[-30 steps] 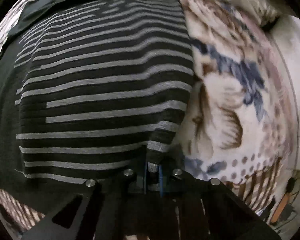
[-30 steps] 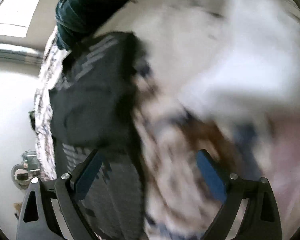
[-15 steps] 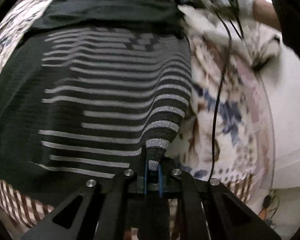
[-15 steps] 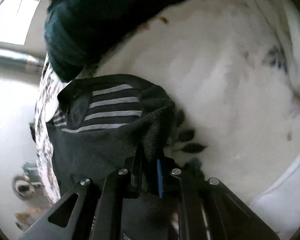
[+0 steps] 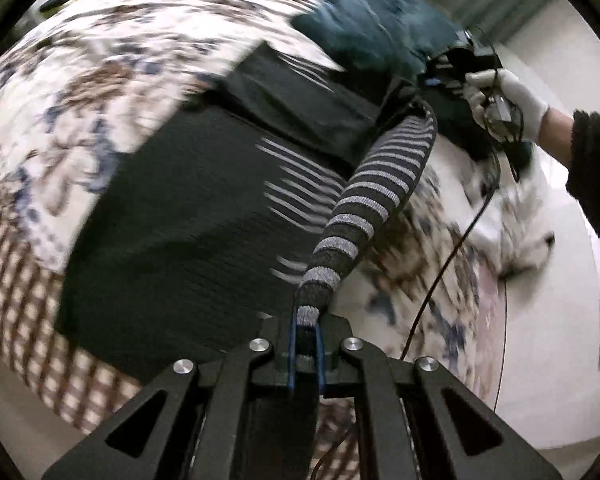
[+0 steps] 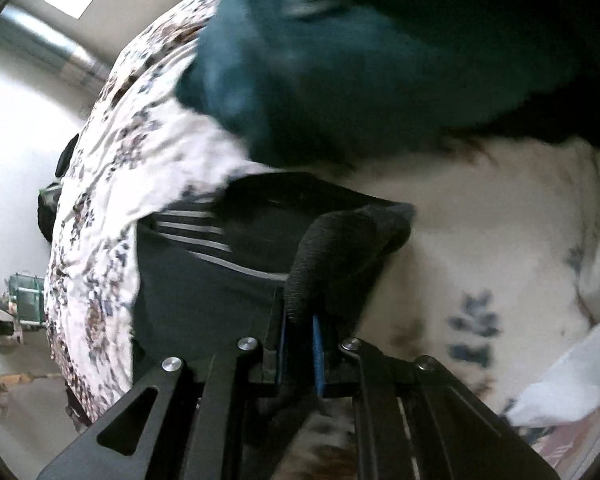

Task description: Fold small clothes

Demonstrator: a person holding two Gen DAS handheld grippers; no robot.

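A black sweater with grey stripes (image 5: 188, 216) lies on the floral bedspread (image 5: 80, 92). My left gripper (image 5: 306, 344) is shut on its striped edge (image 5: 380, 184), pulled taut into a raised band toward the right gripper (image 5: 444, 76), held by a white-gloved hand. In the right wrist view my right gripper (image 6: 300, 332) is shut on a bunched black corner of the sweater (image 6: 340, 248), lifted off the bed. The sweater's body (image 6: 204, 264) hangs to the left below it.
A dark teal fluffy garment (image 5: 372, 28) lies beyond the sweater; it also shows in the right wrist view (image 6: 340, 60). A black cable (image 5: 452, 248) trails from the gloved hand across the bedspread. A white cloth (image 6: 572, 384) lies at the right. The bed's edge and floor (image 6: 12, 160) are left.
The right gripper closed on the sweater's corner. Both grippers have lifted, raising the striped edge off the bed into a taut band; the sweater's body now lies farther below.
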